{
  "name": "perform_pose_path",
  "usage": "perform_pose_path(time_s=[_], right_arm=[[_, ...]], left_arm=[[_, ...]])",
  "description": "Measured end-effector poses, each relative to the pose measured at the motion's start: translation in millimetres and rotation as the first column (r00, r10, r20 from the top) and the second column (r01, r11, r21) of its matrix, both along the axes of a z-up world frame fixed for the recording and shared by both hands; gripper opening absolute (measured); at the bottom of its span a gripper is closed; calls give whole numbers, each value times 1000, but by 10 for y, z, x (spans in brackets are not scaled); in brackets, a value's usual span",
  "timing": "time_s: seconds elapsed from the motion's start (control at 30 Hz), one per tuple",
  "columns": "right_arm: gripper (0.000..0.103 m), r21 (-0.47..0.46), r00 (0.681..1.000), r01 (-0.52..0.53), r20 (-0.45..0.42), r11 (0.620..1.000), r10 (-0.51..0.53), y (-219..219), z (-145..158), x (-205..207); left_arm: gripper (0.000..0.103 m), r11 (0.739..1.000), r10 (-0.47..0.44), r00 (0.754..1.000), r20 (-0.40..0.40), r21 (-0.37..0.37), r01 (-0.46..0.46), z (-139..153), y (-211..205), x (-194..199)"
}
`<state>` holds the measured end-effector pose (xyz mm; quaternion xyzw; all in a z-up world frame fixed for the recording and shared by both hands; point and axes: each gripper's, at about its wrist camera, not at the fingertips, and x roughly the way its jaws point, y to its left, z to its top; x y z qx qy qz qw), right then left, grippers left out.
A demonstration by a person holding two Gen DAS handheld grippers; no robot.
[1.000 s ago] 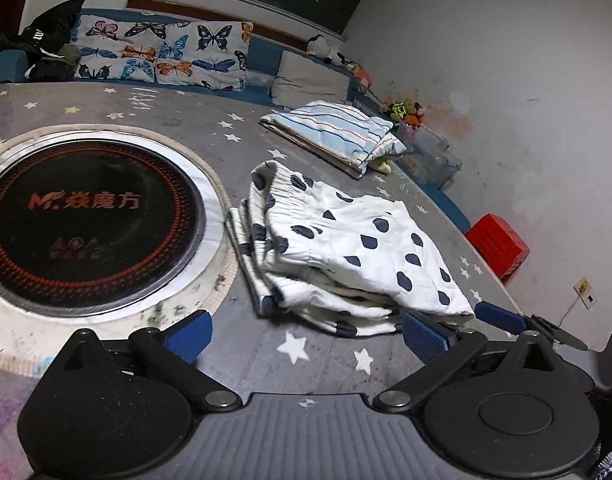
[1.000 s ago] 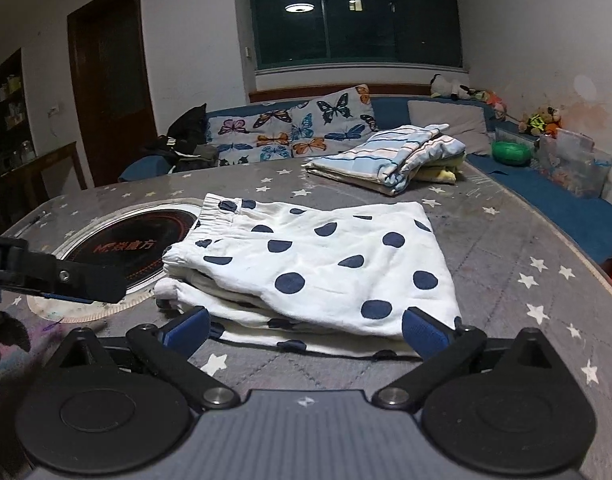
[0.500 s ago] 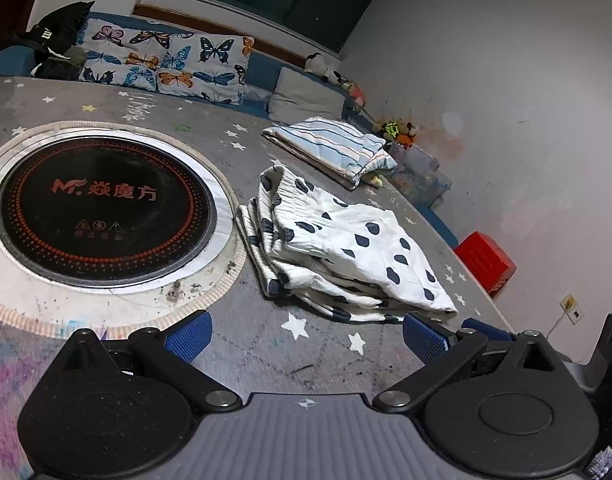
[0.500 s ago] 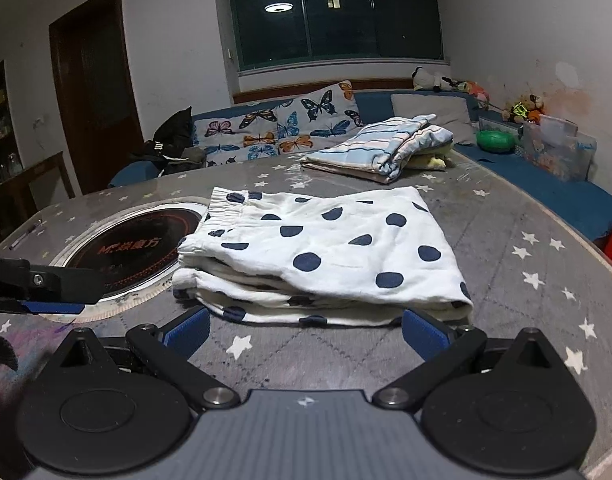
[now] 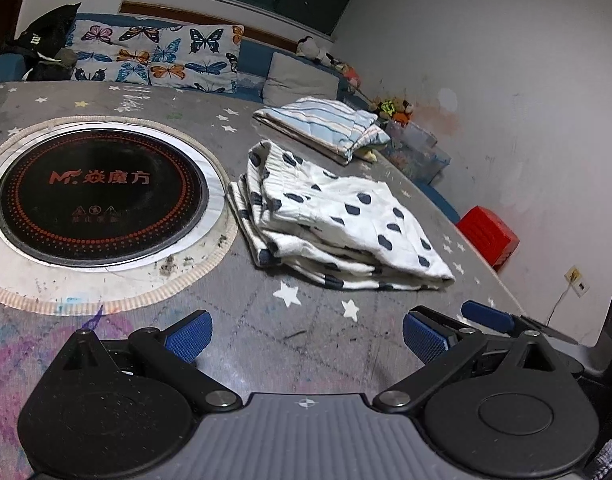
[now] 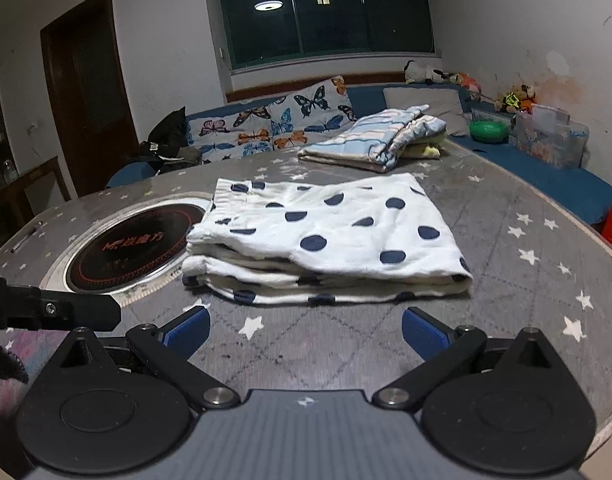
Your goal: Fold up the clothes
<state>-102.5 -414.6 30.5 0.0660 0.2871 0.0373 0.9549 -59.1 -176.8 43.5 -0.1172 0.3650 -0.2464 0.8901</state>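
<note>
A white garment with dark blue dots (image 5: 338, 224) (image 6: 330, 240) lies folded in several layers on the grey star-print table (image 5: 265, 328) (image 6: 526, 280). Beyond it rests a folded blue-striped cloth (image 5: 326, 124) (image 6: 378, 136). My left gripper (image 5: 306, 338) is open, held back from the dotted garment's near edge, with nothing between its blue pads. My right gripper (image 6: 306, 334) is open too, a short way in front of the garment's folded edge and not touching it. In the left wrist view, the right gripper's fingers (image 5: 486, 314) show at the right.
A round black cooktop (image 5: 99, 196) (image 6: 133, 248) is set into the table left of the garment. A sofa with butterfly cushions (image 5: 153, 56) (image 6: 273, 120) runs behind. A red stool (image 5: 488, 236) stands off the table's right edge. A clear storage box (image 6: 550, 140) sits at the right.
Both grippers have drawn back from the dotted garment toward the table's near edge. The garment lies still, folded as before.
</note>
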Motion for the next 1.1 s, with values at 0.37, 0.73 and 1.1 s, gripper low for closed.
perform_pose_path(time_s=[0.37, 0.73, 1.1], right_arm=[[103, 31, 1000, 13, -8, 999, -13, -15, -53, -77], [103, 48, 1000, 13, -5, 999, -13, 1, -49, -105], [103, 53, 1000, 14, -9, 999, -14, 26, -53, -118]], left_arm=[[103, 999, -7, 1000, 8, 53, 6, -15, -65, -71], [103, 997, -8, 1000, 2, 83, 8, -27, -90, -108], [103, 988, -57, 998, 30, 147, 52, -30, -178, -198]])
